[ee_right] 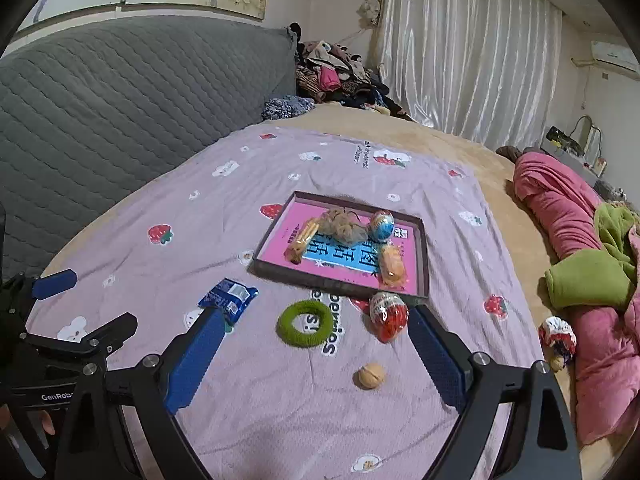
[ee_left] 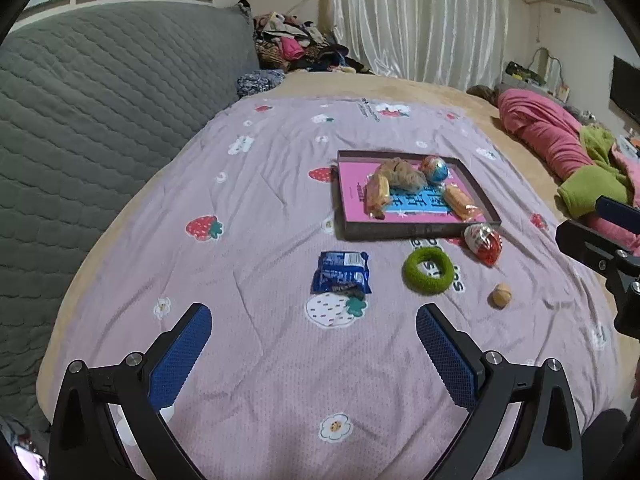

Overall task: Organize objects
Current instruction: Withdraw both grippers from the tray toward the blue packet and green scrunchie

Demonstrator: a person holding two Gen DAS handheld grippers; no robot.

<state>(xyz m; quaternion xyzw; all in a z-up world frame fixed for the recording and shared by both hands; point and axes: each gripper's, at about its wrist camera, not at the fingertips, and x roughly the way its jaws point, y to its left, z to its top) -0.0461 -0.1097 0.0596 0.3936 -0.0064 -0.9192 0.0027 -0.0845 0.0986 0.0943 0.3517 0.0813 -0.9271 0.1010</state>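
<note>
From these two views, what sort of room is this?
Most likely a bedroom: the work surface is a bed with a strawberry-print sheet and a quilted headboard, with curtains and piled clothes behind.

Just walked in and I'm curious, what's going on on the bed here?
Someone is tidying small items into a tray on the bed. Both claws, left and right, are open and empty. Several snacks already lie in the tray; the blue packet, green ring, red egg and walnut remain on the sheet.
</note>
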